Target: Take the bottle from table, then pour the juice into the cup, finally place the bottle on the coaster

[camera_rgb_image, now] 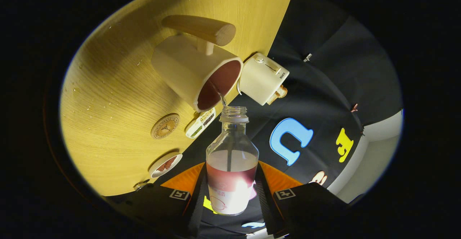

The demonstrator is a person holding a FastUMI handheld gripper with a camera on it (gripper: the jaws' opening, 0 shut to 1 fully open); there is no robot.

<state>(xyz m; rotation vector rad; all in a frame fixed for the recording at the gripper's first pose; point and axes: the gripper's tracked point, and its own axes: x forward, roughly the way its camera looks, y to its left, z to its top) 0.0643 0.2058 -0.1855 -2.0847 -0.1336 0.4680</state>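
My gripper [232, 192] is shut on a clear bottle [232, 159] of pinkish juice, one finger on each side of its lower body. The view is rolled over, so the bottle is tilted with its open neck [234, 114] at the rim of the cream cup [196, 71]. A thin stream of juice [220, 95] runs from the neck into the cup, whose inside shows dark red. The cup has a thick wooden handle [200, 28]. A round wooden coaster [165, 126] lies on the table beside the cup, apart from it.
The light wooden table [115, 87] carries water drops. A cream round box with a knob [263, 78] stands just beyond the cup at the table's edge. A small white card [200, 123] and a small round dish [165, 164] lie near the table's edge.
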